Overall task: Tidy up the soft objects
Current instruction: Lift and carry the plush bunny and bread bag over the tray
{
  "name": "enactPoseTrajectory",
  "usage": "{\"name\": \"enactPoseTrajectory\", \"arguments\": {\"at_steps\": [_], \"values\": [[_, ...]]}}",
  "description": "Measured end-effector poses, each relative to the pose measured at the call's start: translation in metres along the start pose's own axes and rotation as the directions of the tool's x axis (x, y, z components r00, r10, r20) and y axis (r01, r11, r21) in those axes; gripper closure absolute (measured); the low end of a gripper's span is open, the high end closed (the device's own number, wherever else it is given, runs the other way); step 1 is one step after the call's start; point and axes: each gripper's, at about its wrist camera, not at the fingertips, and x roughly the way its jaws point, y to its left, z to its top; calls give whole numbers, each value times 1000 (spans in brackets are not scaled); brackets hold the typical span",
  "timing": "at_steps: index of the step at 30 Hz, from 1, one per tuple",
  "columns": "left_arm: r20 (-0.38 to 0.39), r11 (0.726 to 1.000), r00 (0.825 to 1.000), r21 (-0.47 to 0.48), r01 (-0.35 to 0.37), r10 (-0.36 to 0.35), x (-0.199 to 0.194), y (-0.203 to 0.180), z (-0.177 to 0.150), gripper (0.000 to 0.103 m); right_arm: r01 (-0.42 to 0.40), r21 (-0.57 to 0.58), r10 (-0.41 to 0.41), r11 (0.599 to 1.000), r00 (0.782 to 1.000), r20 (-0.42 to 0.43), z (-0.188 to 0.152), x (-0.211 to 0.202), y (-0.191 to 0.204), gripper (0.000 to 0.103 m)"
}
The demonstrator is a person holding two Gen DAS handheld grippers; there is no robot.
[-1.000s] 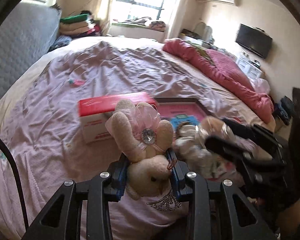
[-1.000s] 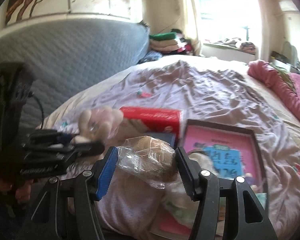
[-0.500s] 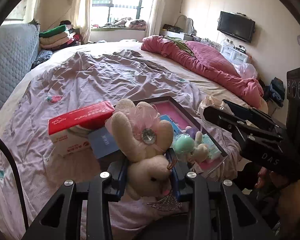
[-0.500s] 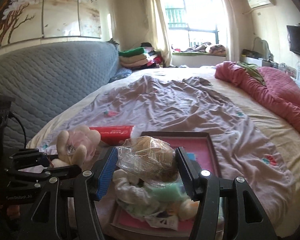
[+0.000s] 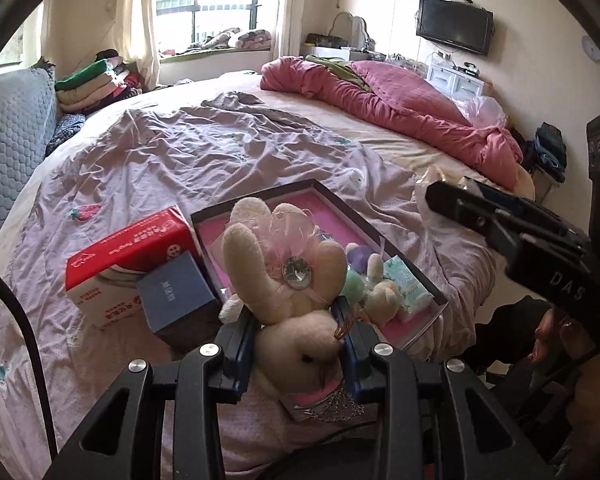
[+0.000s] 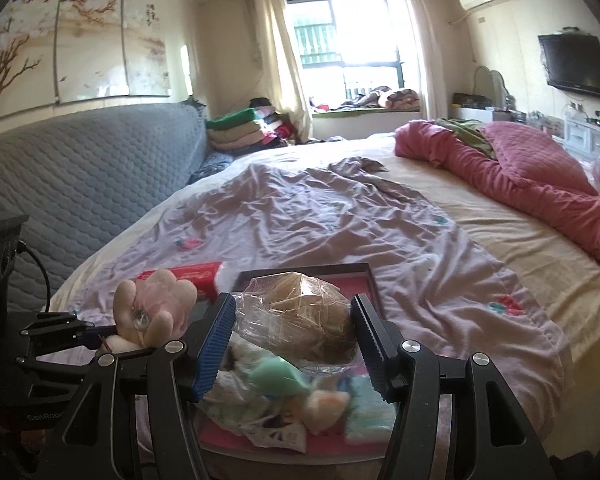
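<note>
My left gripper (image 5: pixel 298 334) is shut on a cream plush rabbit (image 5: pixel 288 280) with a pink bow and a gem, held above the near edge of the bed. The same rabbit (image 6: pixel 152 312) shows at the left of the right wrist view, in the left gripper (image 6: pixel 96 334). My right gripper (image 6: pixel 294 340) is shut on a brown soft item wrapped in clear plastic (image 6: pixel 300 324). It hovers over a dark-framed pink tray (image 5: pixel 300 208) that holds small plush toys (image 5: pixel 376 292) and tissue packs (image 5: pixel 406 286). The right gripper (image 5: pixel 500 216) reaches in from the right.
A red-and-white tissue box (image 5: pixel 132 256) and a small blue box (image 5: pixel 176 294) lie left of the tray on the lilac sheet (image 5: pixel 204 152). A pink quilt (image 5: pixel 400 108) runs along the far right. A grey padded headboard (image 6: pixel 72 184) lies left, folded clothes (image 5: pixel 92 84) beyond.
Both grippers drew back from the bed and swung round with their loads. More of the room, the tray and the boxes came into view. Neither grip changed.
</note>
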Motion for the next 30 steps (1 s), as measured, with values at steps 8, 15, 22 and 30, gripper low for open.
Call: {"name": "enactPoseTrajectory", "arguments": {"at_steps": [8, 15, 22, 30], "values": [[-51, 1000, 999, 25, -15, 16, 25, -8, -4, 67, 26, 32, -25, 999, 1000, -12, -7, 2, -16, 41], [-79, 999, 997, 40, -18, 21, 46, -12, -4, 67, 48, 44, -47, 998, 999, -22, -13, 9, -28, 41], [-132, 999, 991, 33, -24, 28, 72, -9, -5, 67, 57, 54, -54, 997, 997, -49, -18, 24, -35, 41], [-142, 999, 989, 50, -21, 28, 83, -11, -8, 67, 59, 32, -57, 998, 997, -60, -22, 39, -34, 41]]}}
